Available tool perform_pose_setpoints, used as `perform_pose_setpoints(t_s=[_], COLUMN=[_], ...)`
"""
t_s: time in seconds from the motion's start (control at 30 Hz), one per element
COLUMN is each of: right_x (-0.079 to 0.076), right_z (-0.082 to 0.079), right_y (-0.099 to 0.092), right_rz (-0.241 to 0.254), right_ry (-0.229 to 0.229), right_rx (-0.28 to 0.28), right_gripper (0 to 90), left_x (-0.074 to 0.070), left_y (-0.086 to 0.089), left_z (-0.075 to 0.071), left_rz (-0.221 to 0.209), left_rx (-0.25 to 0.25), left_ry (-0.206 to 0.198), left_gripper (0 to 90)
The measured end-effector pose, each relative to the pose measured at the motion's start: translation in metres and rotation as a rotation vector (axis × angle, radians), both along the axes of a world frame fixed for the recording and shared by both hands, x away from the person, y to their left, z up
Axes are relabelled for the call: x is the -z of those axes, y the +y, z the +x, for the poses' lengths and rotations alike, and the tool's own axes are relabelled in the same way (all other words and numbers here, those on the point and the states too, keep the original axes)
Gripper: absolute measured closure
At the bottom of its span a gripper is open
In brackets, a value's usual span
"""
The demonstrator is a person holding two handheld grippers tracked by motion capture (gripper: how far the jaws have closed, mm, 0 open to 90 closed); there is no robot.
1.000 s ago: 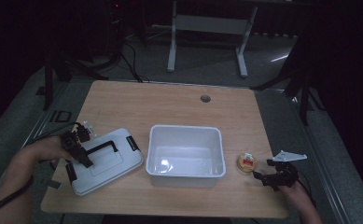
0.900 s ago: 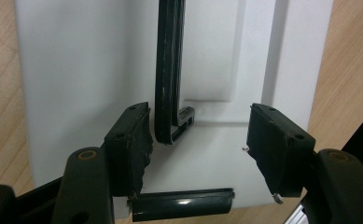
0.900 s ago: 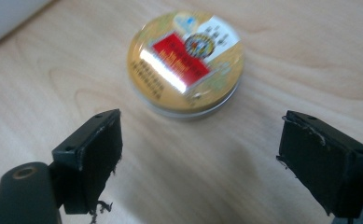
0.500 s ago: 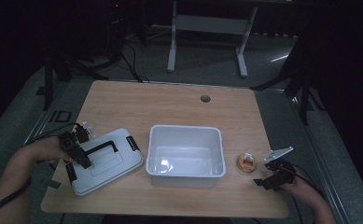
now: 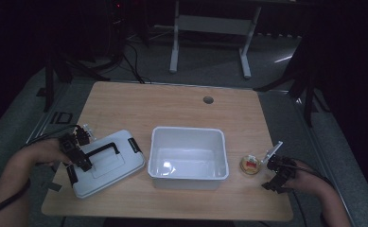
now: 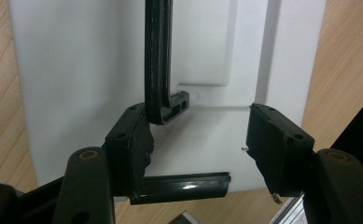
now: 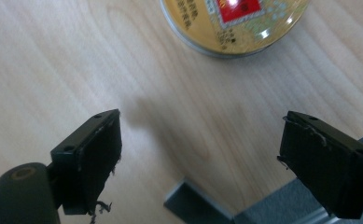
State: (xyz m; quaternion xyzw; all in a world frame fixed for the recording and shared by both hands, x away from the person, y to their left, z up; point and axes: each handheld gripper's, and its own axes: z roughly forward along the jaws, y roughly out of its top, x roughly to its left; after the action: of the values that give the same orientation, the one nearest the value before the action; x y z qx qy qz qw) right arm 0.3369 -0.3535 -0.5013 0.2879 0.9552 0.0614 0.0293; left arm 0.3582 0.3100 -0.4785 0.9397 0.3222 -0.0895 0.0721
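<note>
High view: above the six-o'clock edge, facing twelve over the pale wooden counter (image 5: 181,109). Gripper views: close, looking down; left shares the white plastic lid (image 6: 76,70), right the round gold tin (image 7: 230,23).

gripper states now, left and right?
Left gripper: open, jaws over the white lid beside its black handle, gripping nothing.
Right gripper: open, empty, near the gold tin.

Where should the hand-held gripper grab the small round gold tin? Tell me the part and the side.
Grip the small round gold tin across its rim from above. It lies flat and low on the wooden table, so only its narrow side wall offers the jaws a hold. The open right hand-held gripper sits just right of it, apart.
</note>
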Motion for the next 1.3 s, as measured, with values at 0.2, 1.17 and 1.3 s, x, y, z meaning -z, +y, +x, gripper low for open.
perform_pose_setpoints(t_s=[0.2, 1.17, 1.3], right_x=[-0.007, 0.005, 0.009], right_z=[0.008, 0.047, 0.052], right_y=[0.008, 0.045, 0.051], right_rz=[-0.093, -0.093, -0.098], right_ry=[0.038, 0.027, 0.041], right_rx=[-0.038, -0.132, -0.148], right_gripper=[12.6, 12.0, 11.7], left_x=[0.0, -0.003, -0.004], left_y=[-0.002, -0.006, -0.007], left_z=[0.0, -0.003, -0.003], left_rz=[0.003, 0.002, -0.017], left_rx=[0.005, 0.036, 0.043], left_ry=[-0.001, -0.009, -0.006], left_gripper=[39.8, 40.6, 40.6])
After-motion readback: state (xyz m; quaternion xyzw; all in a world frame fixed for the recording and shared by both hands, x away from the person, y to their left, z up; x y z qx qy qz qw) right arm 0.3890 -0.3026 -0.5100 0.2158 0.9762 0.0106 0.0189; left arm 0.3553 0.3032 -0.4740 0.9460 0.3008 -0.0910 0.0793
